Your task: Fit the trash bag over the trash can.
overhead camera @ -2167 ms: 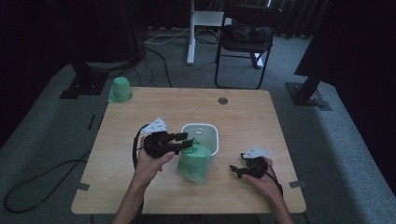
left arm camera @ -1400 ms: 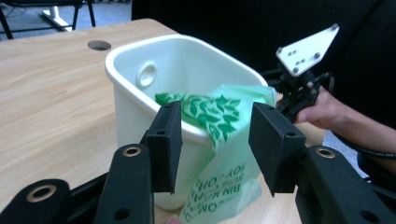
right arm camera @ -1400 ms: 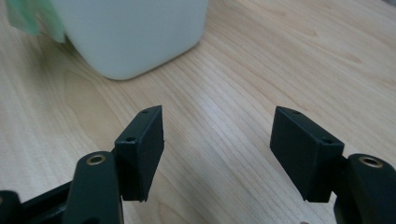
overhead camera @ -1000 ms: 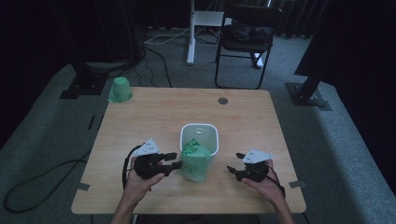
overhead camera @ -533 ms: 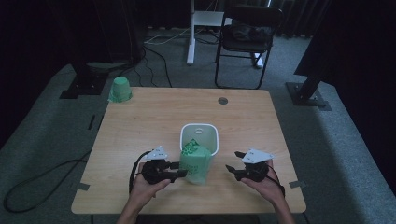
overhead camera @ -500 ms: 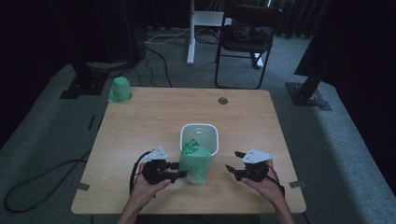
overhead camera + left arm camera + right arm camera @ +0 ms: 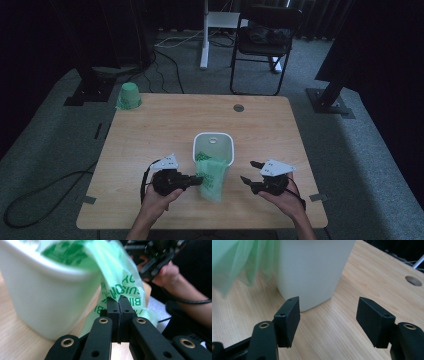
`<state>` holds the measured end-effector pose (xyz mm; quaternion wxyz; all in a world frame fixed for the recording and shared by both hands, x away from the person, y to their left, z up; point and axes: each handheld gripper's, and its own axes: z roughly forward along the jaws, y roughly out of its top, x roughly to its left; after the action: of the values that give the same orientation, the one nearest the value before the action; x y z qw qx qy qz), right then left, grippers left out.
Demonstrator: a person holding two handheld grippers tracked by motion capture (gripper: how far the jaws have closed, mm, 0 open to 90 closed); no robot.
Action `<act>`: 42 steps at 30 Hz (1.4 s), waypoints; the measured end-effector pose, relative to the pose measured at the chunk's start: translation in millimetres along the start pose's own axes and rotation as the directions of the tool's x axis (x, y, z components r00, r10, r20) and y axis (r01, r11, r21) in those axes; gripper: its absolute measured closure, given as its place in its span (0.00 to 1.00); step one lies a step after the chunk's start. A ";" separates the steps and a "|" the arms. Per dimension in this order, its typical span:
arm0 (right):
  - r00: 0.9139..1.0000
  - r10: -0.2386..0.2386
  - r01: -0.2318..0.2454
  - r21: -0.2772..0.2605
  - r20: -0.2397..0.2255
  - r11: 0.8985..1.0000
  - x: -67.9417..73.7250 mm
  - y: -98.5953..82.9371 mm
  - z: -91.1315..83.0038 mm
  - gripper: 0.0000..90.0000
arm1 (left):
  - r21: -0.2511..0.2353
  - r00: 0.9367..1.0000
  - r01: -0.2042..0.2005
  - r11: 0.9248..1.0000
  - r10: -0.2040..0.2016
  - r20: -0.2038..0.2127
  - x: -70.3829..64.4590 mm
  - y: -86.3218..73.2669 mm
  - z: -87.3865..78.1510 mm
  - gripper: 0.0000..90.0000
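Observation:
A small white bin [image 7: 214, 146] stands near the middle of the wooden table [image 7: 150, 125]. A thin green plastic bag [image 7: 212, 176] with printed letters hangs over its near rim, partly inside. My left gripper [image 7: 199, 181] is shut on the bag's lower part, just left of it; in the left gripper view the jaws pinch the bag [image 7: 120, 287] beside the bin [image 7: 47, 297]. My right gripper [image 7: 248, 171] is open to the right of the bin, nothing between its jaws. In the right gripper view the bin [image 7: 312, 267] stands just beyond my right gripper [image 7: 329, 312], the bag [image 7: 239, 262] at left.
A green roll of bags [image 7: 129, 96] stands at the table's far left corner. A round cable hole [image 7: 238, 107] sits near the far edge. A folding chair [image 7: 265, 40] and stand legs lie on the floor beyond the table.
My left gripper pulled the bag from over the bin toward the near edge, then shifted right against the bag. The right gripper stayed nearly still.

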<state>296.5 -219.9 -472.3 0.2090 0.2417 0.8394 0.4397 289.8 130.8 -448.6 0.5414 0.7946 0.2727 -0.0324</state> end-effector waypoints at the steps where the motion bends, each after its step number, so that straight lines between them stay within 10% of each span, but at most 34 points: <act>1: 1.000 -0.004 0.004 -0.005 -0.003 1.000 1.0 1.8 -1.1 0.40 | -0.008 1.000 -0.003 1.000 0.003 0.001 -1.1 2.6 -0.6 1.00; 42: 0.988 -0.096 0.071 -0.189 -0.125 0.979 25.4 50.2 -30.8 0.50 | -0.071 0.999 -0.027 0.997 0.024 -0.040 -2.7 55.1 13.0 1.00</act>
<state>270.1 -199.6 -417.4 0.1920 0.1559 0.8168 0.5213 316.5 103.7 -406.6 0.5643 0.7787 0.2742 -0.0001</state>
